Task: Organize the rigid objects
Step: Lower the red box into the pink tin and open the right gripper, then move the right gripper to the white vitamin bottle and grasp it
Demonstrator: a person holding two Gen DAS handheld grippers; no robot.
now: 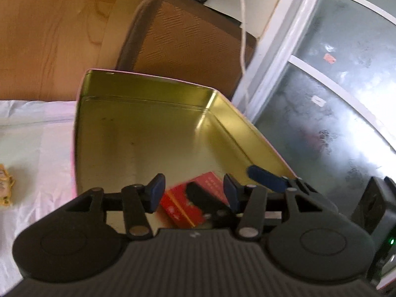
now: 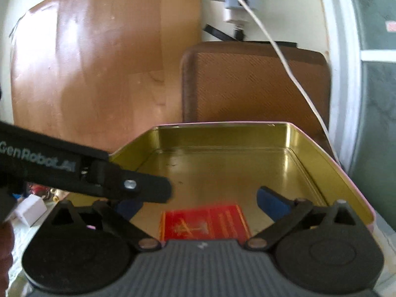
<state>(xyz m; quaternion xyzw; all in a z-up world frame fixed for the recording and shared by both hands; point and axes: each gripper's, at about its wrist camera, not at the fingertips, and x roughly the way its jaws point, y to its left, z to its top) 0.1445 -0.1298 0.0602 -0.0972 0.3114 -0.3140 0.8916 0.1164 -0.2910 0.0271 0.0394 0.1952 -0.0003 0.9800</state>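
On the far left of the left wrist view a small yellow figurine (image 1: 5, 185) lies on the white cloth (image 1: 37, 148), well apart from the tin (image 1: 138, 128). The tin is a shallow gold-lined tray with a pink outer edge, and it fills the middle of both views. Inside it, near the close wall, lies a red box (image 1: 188, 200) with gold print (flat on the tin's floor, a dark shape across its top in the left view). The left gripper (image 1: 195, 193) hangs over that box with its blue pads parted about halfway; the box sits between them, and I cannot tell whether the pads touch it. To the right, the right gripper (image 2: 200, 204) reaches over the tin's near edge with its jaws spread wide and nothing between the pads; the red box lies below the gap. In its view the left gripper's black finger crosses from the left, above the tin floor. Behind the tin stands a brown mesh chair back (image 2: 255, 84), with a white cable (image 2: 279, 52) hanging across it.
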